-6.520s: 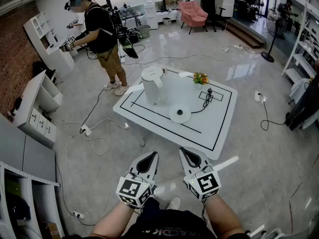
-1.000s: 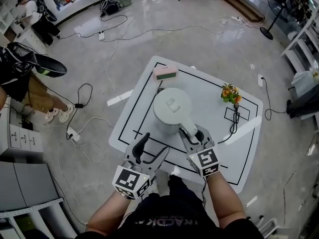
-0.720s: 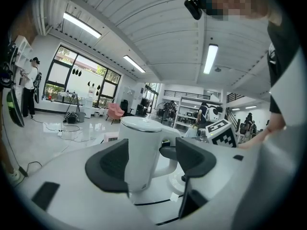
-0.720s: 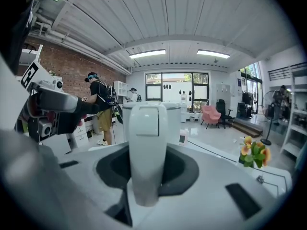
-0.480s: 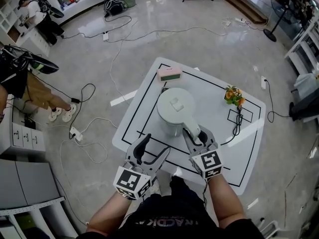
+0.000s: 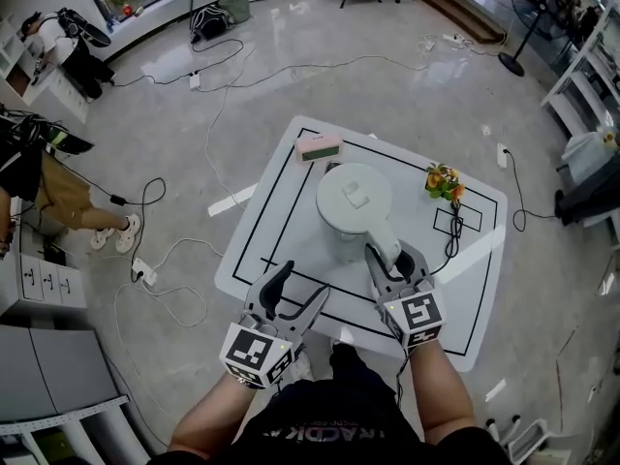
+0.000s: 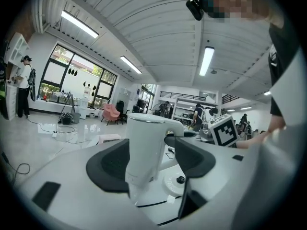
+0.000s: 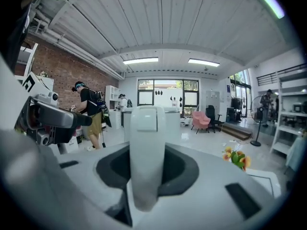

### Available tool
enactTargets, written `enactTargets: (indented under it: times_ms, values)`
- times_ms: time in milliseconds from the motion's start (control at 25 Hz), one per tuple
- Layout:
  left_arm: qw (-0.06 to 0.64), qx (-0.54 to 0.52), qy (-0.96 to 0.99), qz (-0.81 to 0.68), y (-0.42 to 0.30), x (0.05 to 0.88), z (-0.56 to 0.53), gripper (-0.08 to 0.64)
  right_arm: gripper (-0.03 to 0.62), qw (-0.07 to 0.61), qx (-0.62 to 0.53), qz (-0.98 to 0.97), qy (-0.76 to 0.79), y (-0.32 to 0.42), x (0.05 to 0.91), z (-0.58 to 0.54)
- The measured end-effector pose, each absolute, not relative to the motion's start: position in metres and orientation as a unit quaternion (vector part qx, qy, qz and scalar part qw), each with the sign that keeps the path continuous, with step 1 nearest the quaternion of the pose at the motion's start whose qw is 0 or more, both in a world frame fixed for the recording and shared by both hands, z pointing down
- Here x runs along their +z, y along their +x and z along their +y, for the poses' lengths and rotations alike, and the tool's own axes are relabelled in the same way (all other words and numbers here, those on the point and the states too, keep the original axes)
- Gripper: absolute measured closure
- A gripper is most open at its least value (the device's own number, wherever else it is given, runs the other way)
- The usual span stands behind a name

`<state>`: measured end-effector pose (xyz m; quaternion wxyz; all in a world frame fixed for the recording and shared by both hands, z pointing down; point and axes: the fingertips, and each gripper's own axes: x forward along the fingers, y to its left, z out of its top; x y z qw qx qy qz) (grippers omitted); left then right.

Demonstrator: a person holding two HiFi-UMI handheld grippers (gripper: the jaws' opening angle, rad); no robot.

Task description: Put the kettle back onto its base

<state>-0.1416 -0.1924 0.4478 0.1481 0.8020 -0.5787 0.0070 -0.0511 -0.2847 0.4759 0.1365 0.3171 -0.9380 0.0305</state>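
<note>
Kettle (image 6: 354, 201) at mid worktop (image 6: 281, 192); R claw (image 6: 392, 257) clenched on its handle (image 8: 144, 152). L claw (image 6: 291, 294) released, empty, nr kettle.

The right gripper (image 8: 146, 169) is clamped on the handle of the kettle (image 8: 144, 128), whose white body rises just behind. Left of the kettle is the left gripper (image 8: 79, 120), with a person (image 8: 91, 114) farther back. Right of the kettle are flowers (image 8: 236, 158) and a distant pink chair (image 8: 200, 120).

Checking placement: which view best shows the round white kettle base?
The left gripper view: the round white kettle base shows plainly, right of the white plastic kettle. In the head view the kettle seemingly covers it; the right gripper view shows none of it.
</note>
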Motion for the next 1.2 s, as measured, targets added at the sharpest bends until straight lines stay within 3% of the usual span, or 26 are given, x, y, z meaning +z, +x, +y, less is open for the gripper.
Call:
enactTargets:
  times_ms: [1200]
  values:
    - [0.131, 0.021, 0.890, -0.437, -0.045, 0.432, -0.157, 0.262, 0.482, 0.124, 0.045, -0.855, 0.501, 0.095, 0.462, -0.224]
